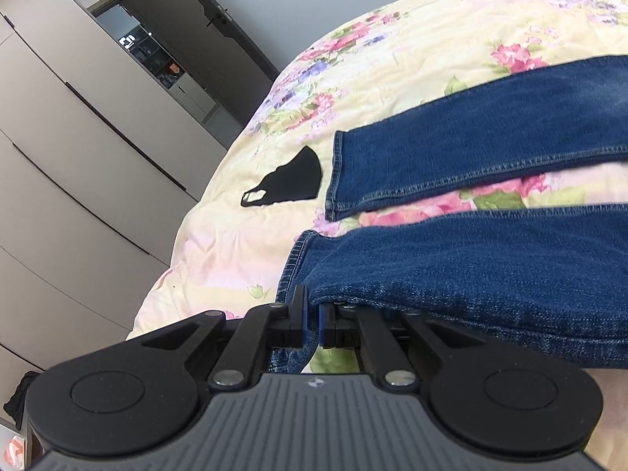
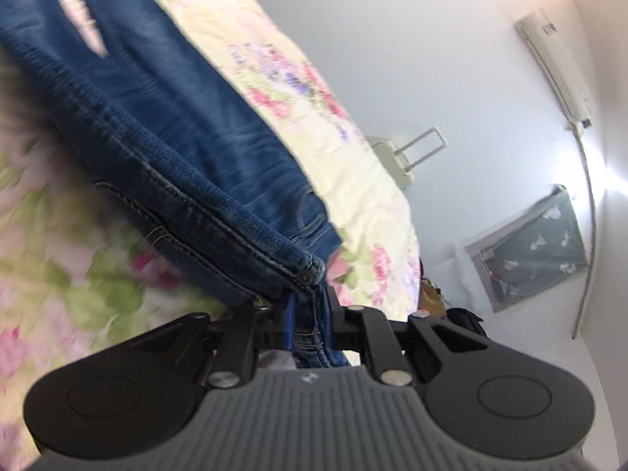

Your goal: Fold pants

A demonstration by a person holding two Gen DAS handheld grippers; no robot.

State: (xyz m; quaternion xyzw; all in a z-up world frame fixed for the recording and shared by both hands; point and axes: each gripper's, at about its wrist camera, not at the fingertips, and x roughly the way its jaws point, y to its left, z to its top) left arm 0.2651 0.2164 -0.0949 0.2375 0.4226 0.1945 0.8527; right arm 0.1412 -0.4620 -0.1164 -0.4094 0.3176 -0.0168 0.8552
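denim is pinched between the two black fingers of the left gripper [image 1: 312, 320] at the hem of the nearer leg of the jeans [image 1: 471, 274], with the jaws drawn narrow around the fabric. from that grip the nearer leg is stretched away to the right across the bedspread [image 1: 412, 51], which is pale yellow and printed with pink and purple flowers. the farther leg is laid flat on the bedspread beyond it, its stitched cuff turned toward the left, and a strip of the floral cloth is seen between the two legs. a black face mask [image 1: 288, 182] is laid on the bedspread just beside that farther cuff, apart from it. beyond the edge of the bed a row of beige wardrobe doors [image 1: 59, 157] is seen, and a dark doorway past them.

in the right wrist view, a thick seamed edge of the jeans [image 2: 176, 149] is clamped between the fingers of the right gripper [image 2: 310, 322], close to a small dark rivet; the jaws are closed narrowly on the fabric. the denim is pulled taut up and to the left from the grip, above the bedspread [image 2: 322, 141], and much of this view is blurred. an air conditioner [image 2: 553, 62] is mounted high on the white wall, and a window [image 2: 530, 251] is set lower on it.
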